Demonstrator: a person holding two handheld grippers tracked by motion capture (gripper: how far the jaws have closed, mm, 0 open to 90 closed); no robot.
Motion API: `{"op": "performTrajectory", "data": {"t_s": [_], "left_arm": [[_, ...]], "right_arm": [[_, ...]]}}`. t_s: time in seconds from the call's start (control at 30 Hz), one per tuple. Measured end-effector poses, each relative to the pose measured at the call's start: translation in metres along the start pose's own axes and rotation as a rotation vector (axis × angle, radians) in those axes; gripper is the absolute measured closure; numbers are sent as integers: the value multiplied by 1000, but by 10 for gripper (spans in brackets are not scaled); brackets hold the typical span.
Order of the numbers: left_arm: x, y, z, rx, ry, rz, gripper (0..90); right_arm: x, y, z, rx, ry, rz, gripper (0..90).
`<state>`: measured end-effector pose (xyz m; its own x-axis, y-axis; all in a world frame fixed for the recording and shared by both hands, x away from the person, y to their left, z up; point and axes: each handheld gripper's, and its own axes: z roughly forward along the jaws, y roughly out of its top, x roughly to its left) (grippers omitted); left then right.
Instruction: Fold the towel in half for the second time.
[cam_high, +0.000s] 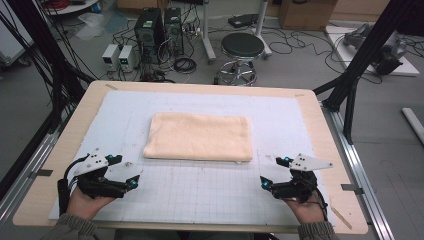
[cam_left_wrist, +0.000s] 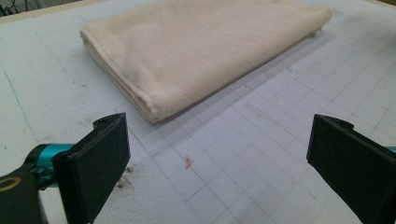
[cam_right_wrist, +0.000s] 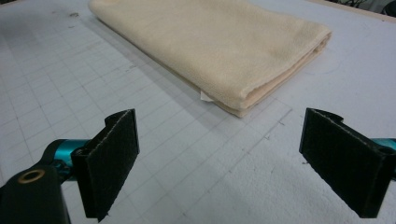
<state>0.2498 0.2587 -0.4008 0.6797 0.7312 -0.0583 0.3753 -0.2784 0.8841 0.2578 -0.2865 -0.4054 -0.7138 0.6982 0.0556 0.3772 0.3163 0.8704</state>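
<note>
The folded towel is plain pale cream, with no pattern; the mat beneath it is white, ruled in a fine grey grid, with small brown specks; the desk rim is light wood; the left hand-held gripper and right hand-held gripper are black with teal joints and grey top plates; the far stool seat is black

One folded cream towel is lying at the centre of the frame on one white gridded mat, which is covering one wooden table. Two grippers are showing at the bottom: the left gripper at lower left, the right gripper at lower right. One black stool is standing at upper centre, and two computer towers are standing at upper left.
</note>
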Motion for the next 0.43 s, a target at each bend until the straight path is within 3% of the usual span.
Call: {"op": "performTrajectory", "data": {"t_s": [0.43], "left_arm": [[1, -2, 2, -1, -2, -2, 66]], "right_arm": [[2, -1, 2, 15, 4, -10, 112]]}}
